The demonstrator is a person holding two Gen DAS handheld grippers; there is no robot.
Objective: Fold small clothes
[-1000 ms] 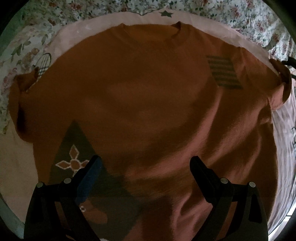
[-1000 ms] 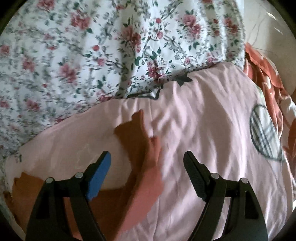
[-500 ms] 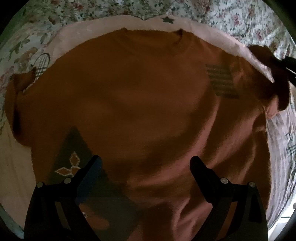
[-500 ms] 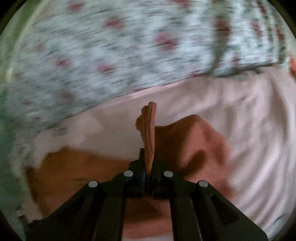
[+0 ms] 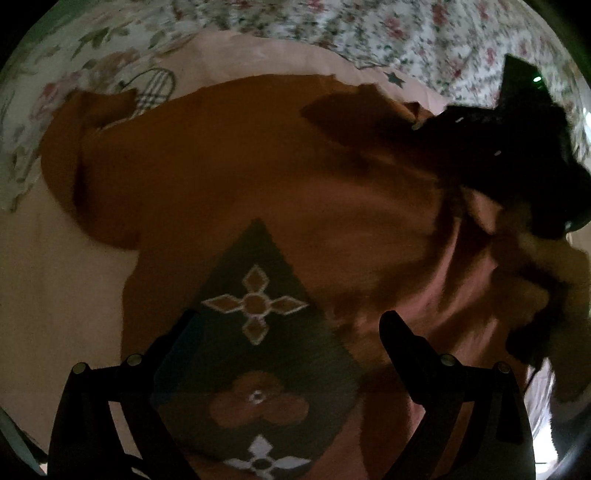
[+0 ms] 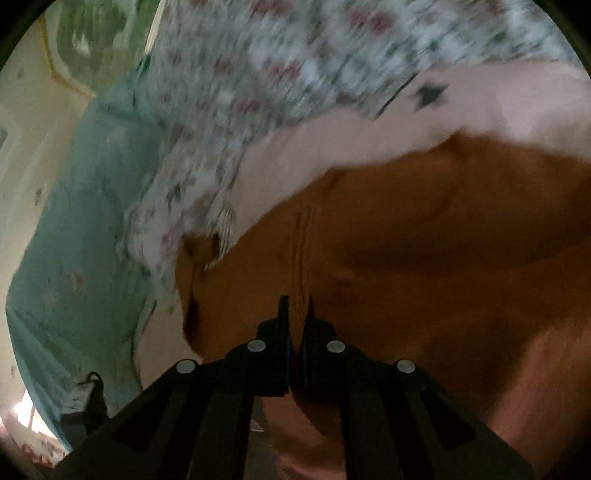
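An orange-brown T-shirt [image 5: 258,177] lies spread on a pink garment on a bed. A dark triangular patch with flower motifs [image 5: 258,332] is near its hem. My left gripper [image 5: 291,325] is open and hovers just above that patch, touching nothing. My right gripper [image 6: 297,314] is shut on the shirt's right sleeve [image 6: 301,258], a thin fold of cloth pinched between its jaws. It shows in the left wrist view as a dark shape [image 5: 517,155] over the shirt's right side, with the sleeve drawn inward over the body.
A pink garment [image 5: 55,280] with a black star [image 6: 428,94] and a checked heart [image 5: 155,88] lies under the shirt. A floral sheet [image 5: 424,33] covers the bed. A teal cloth [image 6: 81,236] hangs at the bed's edge.
My right gripper, shut on the sleeve, has carried it inward over the shirt's body. The left gripper has moved so the patterned patch lies between its fingers.
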